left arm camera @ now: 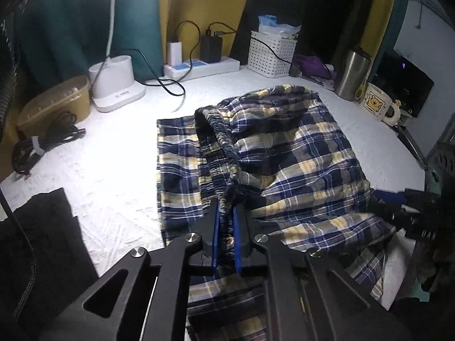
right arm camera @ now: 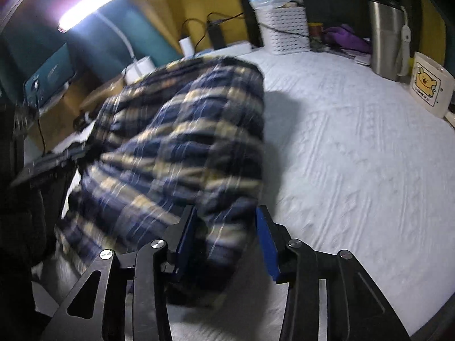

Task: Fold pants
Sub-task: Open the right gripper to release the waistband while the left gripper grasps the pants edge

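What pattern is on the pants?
Navy, white and pale-yellow plaid pants; clearest in the left wrist view.

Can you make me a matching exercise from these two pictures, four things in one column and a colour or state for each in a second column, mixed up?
Things
1. pants
2. steel tumbler
3. mug
4. basket

Colour or state
A. cream with a yellow bear picture
B. white, with rows of holes
C. navy and yellow plaid, pinched at the waistband by the left gripper
D. plain silver metal

Pairs: 1-C, 2-D, 3-A, 4-B
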A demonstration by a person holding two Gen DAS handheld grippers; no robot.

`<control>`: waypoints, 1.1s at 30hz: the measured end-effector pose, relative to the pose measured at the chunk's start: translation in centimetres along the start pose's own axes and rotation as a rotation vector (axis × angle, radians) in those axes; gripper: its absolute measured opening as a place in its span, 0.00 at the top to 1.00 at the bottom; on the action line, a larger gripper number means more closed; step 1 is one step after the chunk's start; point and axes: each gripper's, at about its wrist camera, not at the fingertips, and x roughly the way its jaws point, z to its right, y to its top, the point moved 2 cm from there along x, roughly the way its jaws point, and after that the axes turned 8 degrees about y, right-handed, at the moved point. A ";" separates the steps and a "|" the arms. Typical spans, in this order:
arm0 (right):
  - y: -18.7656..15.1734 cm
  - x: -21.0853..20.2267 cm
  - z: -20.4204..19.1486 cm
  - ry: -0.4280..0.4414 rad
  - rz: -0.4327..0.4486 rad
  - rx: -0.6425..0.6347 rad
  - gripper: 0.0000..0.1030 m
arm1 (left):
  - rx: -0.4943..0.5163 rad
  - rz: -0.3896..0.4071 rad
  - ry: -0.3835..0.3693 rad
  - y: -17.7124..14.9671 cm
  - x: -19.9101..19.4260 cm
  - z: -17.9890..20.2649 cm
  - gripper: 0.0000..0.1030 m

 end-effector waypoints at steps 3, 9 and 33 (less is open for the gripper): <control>-0.8 -0.1 -0.6 -0.045 0.000 -0.029 0.64 | -0.018 0.036 0.028 -0.1 -0.7 -0.2 0.94; -2.3 -1.3 -0.9 -0.091 0.001 -0.039 0.63 | -0.032 0.043 0.069 -0.4 -0.4 -1.1 0.94; 3.0 -3.5 2.8 -0.143 0.085 -0.023 0.24 | -0.120 0.051 0.037 2.4 -2.4 -3.8 0.59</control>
